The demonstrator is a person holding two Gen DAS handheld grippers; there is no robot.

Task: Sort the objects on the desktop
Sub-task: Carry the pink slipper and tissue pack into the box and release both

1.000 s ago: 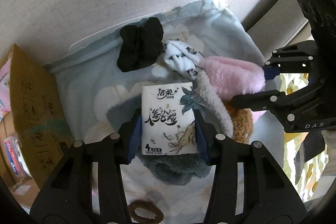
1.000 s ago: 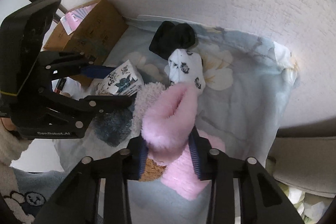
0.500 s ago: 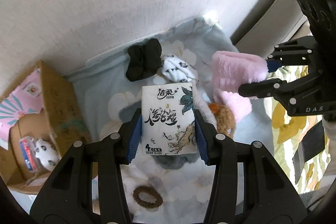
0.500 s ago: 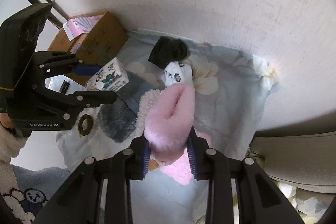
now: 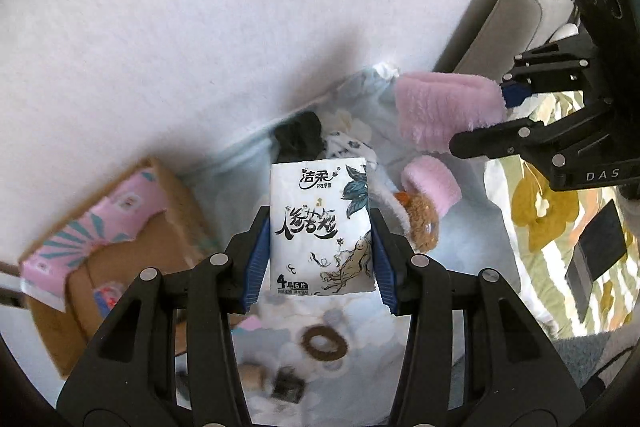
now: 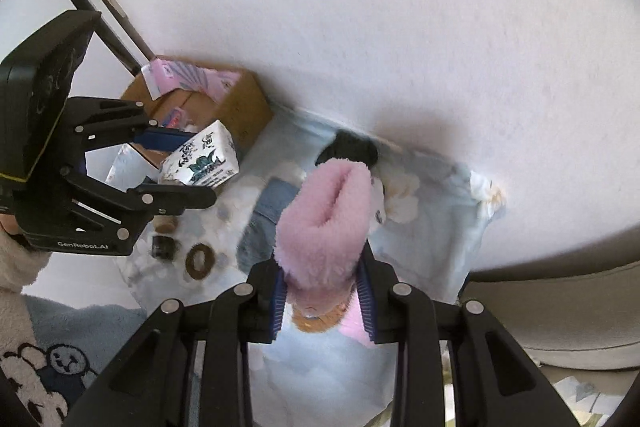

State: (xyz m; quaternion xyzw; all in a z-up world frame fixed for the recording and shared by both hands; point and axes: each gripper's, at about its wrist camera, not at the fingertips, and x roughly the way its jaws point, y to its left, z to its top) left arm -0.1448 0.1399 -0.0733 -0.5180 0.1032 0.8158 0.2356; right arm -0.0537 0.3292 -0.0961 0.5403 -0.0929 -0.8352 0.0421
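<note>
My left gripper (image 5: 318,259) is shut on a white tissue pack (image 5: 320,223) with black calligraphy, held high above the pale blue floral cloth (image 5: 472,227). It also shows in the right wrist view (image 6: 202,163). My right gripper (image 6: 322,291) is shut on a fluffy pink sock (image 6: 326,223), lifted off the cloth; the sock shows in the left wrist view (image 5: 444,111). On the cloth lie a second pink sock (image 5: 432,183), a black sock (image 5: 300,135), a patterned white sock (image 5: 348,147) and a brown hair tie (image 5: 324,341).
An open cardboard box (image 5: 120,251) with a pink pack stands left of the cloth, against the white wall. A brown plush item (image 5: 424,223) lies by the second pink sock. Small dark objects (image 6: 162,247) lie near the cloth's front. A yellow floral sheet (image 5: 560,211) lies right.
Both grippers have risen well above the cloth with their loads. The pink sock has come fully off the pile, and the box and front of the cloth have come into view.
</note>
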